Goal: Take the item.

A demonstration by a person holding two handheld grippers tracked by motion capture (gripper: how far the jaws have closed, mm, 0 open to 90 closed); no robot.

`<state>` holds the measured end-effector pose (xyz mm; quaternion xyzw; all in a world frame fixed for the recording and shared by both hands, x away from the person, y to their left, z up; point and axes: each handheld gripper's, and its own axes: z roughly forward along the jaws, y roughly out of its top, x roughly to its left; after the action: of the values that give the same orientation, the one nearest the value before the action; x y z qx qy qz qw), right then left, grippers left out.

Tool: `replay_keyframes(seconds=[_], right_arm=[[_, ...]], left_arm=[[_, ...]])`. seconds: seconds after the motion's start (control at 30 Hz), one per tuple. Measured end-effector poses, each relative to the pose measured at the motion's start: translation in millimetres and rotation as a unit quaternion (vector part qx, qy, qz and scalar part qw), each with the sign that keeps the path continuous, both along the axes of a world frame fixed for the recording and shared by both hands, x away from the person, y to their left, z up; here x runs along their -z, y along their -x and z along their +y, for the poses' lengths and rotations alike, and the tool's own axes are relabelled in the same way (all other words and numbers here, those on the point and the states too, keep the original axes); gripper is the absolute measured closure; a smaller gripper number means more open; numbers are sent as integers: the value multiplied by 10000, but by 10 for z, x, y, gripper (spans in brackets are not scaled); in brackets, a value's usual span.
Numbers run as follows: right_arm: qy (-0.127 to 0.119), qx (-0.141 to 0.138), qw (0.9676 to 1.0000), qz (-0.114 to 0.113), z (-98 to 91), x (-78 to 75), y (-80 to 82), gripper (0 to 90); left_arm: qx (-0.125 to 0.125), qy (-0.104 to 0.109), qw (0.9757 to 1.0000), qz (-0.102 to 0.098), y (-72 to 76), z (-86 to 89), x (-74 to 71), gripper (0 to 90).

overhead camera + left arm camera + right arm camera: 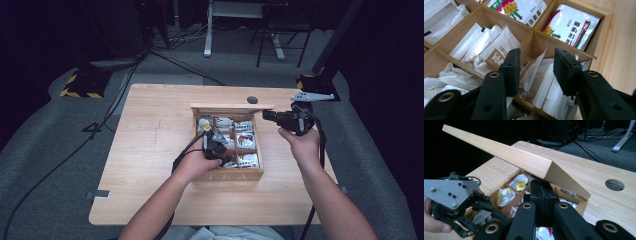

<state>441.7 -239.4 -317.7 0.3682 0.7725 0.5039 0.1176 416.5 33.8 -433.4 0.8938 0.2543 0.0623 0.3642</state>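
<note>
High view, one tea box (227,174), perhaps nine compartments, two tongs.

Light wood counter (150,165) w/ rounded corners, round cable hole (252,100) near the far edge, small grey tab at the near-left edge. It stands on grey carpet (55,150); surroundings v. dark, walls not discernible. Black cables (165,57) run across the floor behind and to the left. Two stand bases w/ yellow-black hazard tape (80,85), one far left, one far right. In the back: white desk leg (208,30) and a dark chair frame (280,40). Light falls mostly on the counter.
</note>
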Motion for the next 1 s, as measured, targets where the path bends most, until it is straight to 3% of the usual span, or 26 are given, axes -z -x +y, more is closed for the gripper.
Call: replay_keyframes(seconds=[0.23,0.53,0.77,1.0], right_arm=[[2,-10,10000,-3,-3,5,1,899],[-2,-28,10000,6,0,24,-1,899],[15,-49,10000,21,4,39,0,899],[14,-45,10000,17,4,41,-5,899]], left_arm=[[21,-310,9995,22,-8,-26,28,692],[44,-521,9986,-9,-5,-52,42,762],[81,-407,9991,-30,-22,-7,55,891],[72,-325,9994,-19,-20,15,55,900]])
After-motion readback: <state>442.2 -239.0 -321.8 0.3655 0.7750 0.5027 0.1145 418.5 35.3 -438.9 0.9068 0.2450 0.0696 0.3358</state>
